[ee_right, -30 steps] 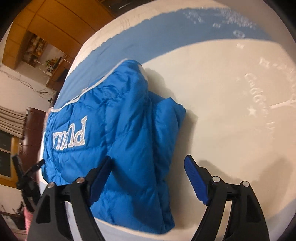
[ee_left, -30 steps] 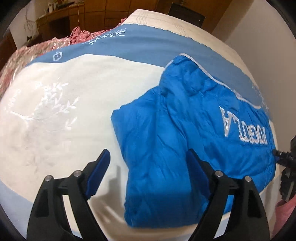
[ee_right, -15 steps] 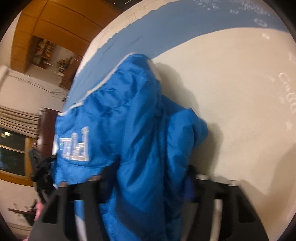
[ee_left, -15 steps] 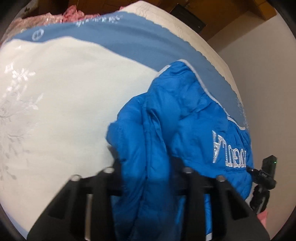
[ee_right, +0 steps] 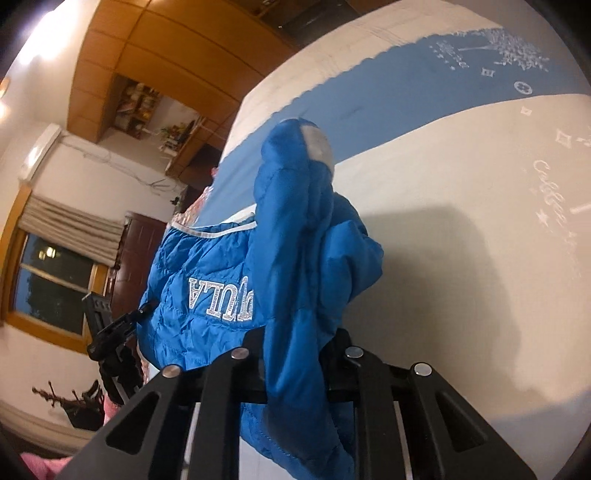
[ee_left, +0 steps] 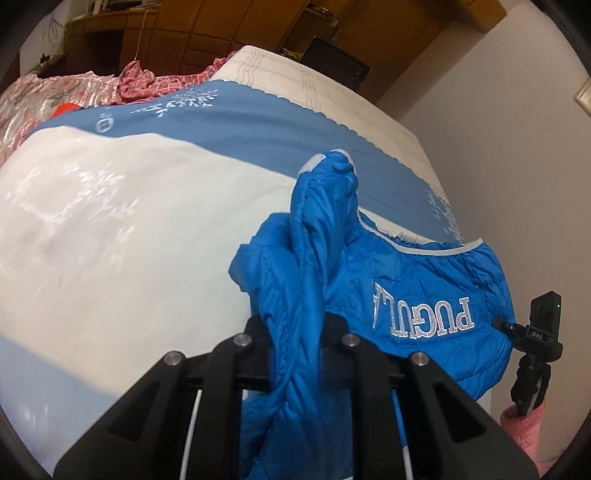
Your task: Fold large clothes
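Observation:
A bright blue puffer jacket (ee_left: 424,280) with silver lettering lies partly folded on the bed's white and blue cover (ee_left: 110,240). My left gripper (ee_left: 295,343) is shut on a bunched edge of the jacket and lifts it off the cover. In the right wrist view the same jacket (ee_right: 207,273) hangs from my right gripper (ee_right: 295,354), which is shut on another part of its edge. The fingertips are hidden in the fabric in both views.
A black camera on a tripod (ee_left: 537,343) stands beside the bed, also in the right wrist view (ee_right: 110,332). Pink bedding (ee_left: 74,92) lies at the far side. A white wall (ee_left: 517,147) is on the right; wooden cabinets (ee_left: 221,29) are behind.
Both grippers were open over the flat jacket; they came down, shut on its near edge and have lifted it, so the fabric now bunches up.

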`<state>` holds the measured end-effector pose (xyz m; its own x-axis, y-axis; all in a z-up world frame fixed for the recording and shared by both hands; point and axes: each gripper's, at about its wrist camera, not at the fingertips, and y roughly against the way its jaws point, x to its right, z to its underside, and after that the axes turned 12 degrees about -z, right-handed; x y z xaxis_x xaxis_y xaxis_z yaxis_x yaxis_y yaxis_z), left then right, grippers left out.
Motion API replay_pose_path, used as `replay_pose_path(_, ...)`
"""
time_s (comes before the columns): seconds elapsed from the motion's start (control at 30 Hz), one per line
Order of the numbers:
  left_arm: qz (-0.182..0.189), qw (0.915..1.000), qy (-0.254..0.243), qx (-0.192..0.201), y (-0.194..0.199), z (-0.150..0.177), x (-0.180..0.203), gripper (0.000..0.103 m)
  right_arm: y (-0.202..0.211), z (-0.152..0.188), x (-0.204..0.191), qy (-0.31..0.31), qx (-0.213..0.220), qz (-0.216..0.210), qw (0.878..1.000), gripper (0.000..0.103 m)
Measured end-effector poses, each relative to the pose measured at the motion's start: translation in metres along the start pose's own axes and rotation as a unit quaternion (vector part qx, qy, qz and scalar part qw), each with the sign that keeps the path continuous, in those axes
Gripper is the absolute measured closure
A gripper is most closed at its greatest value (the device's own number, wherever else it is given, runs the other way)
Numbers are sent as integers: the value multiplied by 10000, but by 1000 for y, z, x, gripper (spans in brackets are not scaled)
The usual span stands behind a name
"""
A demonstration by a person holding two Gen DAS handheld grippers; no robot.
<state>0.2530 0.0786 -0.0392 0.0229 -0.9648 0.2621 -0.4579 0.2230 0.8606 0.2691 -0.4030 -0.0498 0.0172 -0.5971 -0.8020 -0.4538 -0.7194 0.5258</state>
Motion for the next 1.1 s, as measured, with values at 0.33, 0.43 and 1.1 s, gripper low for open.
replay_pose_path(0.33,-351,9984,49,-445,16,73,-39,87,3,64,-13,-5,-544,277,9981,85)
replay_pose_path(0.43,-658,9962,6,-572,0,89,-51,86,-10,77,-1,-151,-686,454,9965,85)
replay_pose_path(1.1,-1313,9901,-228,-435,-73,79,-62,66,-56,73,73,-635,-572,1298,9878,74)
